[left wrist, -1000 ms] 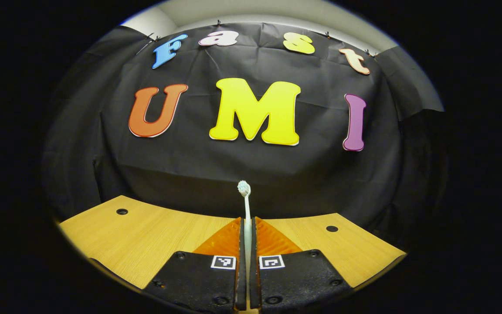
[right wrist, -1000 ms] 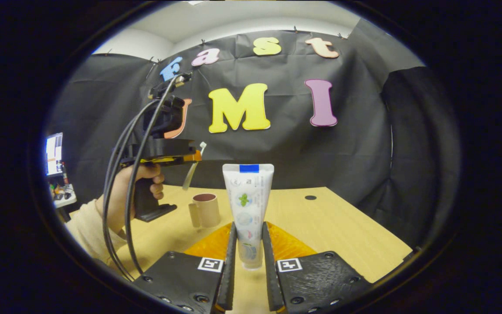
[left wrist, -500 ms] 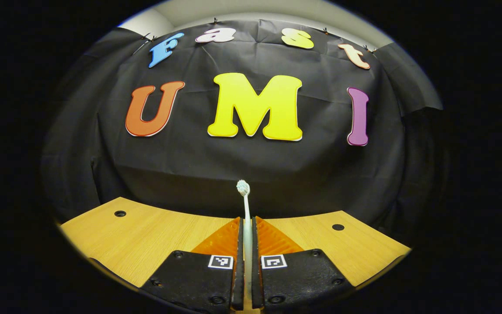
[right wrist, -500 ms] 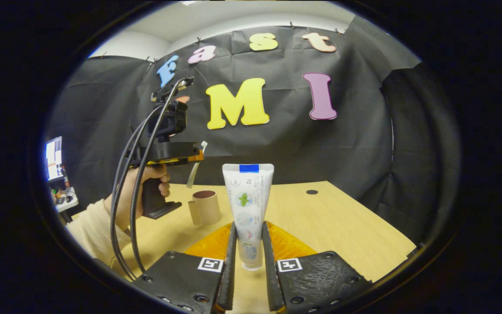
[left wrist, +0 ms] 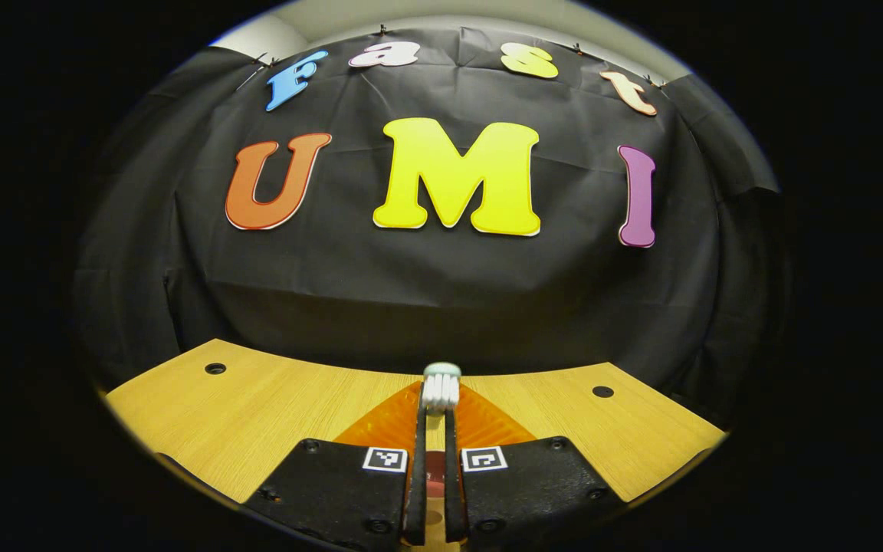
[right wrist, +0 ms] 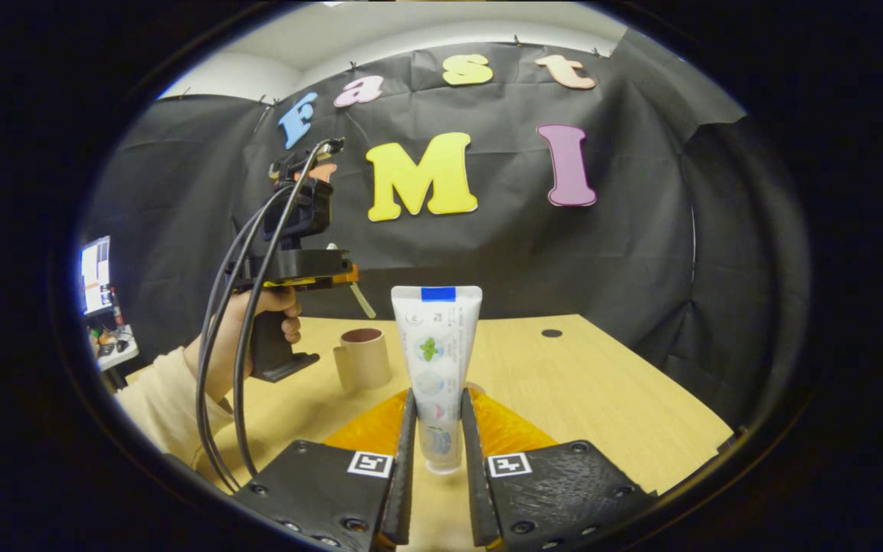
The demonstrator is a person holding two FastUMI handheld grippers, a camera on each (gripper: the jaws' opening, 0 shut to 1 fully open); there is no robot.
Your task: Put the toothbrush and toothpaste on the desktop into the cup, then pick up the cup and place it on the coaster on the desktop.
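While your left gripper [left wrist: 432,414] pinches the toothbrush [left wrist: 441,383] above the desk [left wrist: 257,406], its bristles face you. Over in the right gripper view, your right gripper [right wrist: 437,429] squeezes the upright toothpaste [right wrist: 435,360]; the cup [right wrist: 364,357] sits left.

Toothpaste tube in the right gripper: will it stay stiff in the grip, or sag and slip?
The toothpaste tube stands upright above the right gripper, with no droop, so it probably stays fairly stiff. The fingers press its narrow lower end near the cap; it could pivot if swung fast. Its skin looks glossy, so possibly slippery. The squeezed body may dent.
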